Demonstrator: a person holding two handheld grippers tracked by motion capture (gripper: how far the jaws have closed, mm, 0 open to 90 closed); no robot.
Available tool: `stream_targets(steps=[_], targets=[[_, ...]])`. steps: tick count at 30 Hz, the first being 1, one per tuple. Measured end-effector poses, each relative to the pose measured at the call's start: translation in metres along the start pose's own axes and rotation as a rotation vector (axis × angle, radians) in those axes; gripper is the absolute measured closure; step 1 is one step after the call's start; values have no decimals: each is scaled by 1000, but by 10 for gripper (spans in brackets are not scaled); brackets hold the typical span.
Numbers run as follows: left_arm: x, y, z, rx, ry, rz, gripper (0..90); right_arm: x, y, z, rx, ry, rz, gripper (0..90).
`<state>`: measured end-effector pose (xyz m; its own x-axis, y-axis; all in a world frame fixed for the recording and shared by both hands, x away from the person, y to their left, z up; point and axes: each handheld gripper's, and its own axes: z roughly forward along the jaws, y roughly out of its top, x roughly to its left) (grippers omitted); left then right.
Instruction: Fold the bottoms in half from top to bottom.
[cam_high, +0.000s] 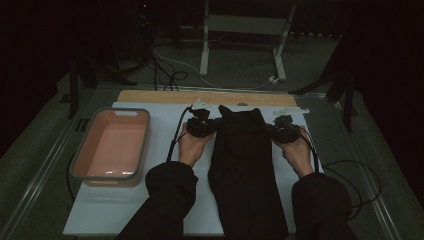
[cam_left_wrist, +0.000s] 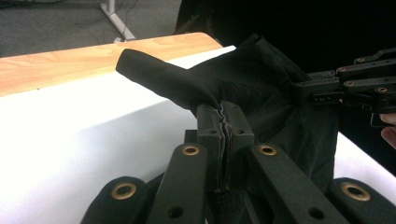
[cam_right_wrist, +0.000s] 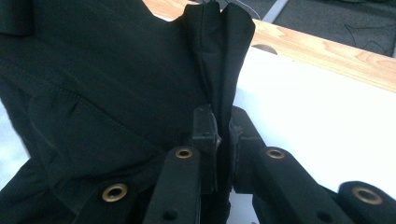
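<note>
A black garment (cam_high: 243, 165) lies lengthwise down the middle of the white sheet (cam_high: 165, 122). My left gripper (cam_high: 212, 126) is shut on the garment's far left edge, and my right gripper (cam_high: 270, 127) is shut on its far right edge. In the left gripper view the jaws pinch a thin fold of the black garment (cam_left_wrist: 243, 88) at my left gripper (cam_left_wrist: 225, 119), with the other gripper (cam_left_wrist: 355, 81) at the right. Black garment cloth (cam_right_wrist: 116, 84) rises in a ridge from between the pads of my right gripper (cam_right_wrist: 223, 123) in the right gripper view.
A pink basin (cam_high: 112, 146) with a grey rim stands on the left of the sheet. A wooden board (cam_high: 165, 96) runs along the far edge. Cables (cam_high: 350, 180) trail off the right side. A metal stand (cam_high: 245, 30) is on the floor beyond.
</note>
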<state>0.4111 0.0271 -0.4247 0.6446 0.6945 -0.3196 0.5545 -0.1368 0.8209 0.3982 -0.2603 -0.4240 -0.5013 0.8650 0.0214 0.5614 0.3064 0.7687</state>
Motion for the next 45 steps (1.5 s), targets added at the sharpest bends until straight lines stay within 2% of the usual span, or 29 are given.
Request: stream_targets(steps=[12, 22, 29, 37, 45], targets=[[-6, -10, -18, -5, -59, 3, 886, 16, -5, -20, 0, 15, -76, 835], [-21, -19, -26, -11, -116, 14, 886, 22, -21, -31, 9, 20, -94, 835], [-31, -28, -28, -1, -146, 30, 885, 24, -35, -37, 4, 26, -73, 835], [-35, -38, -33, 12, -165, 35, 885, 29, -47, -46, -2, 43, -72, 835], [-46, -58, -40, 39, -206, 38, 884, 35, -66, -53, 3, 63, -56, 834]])
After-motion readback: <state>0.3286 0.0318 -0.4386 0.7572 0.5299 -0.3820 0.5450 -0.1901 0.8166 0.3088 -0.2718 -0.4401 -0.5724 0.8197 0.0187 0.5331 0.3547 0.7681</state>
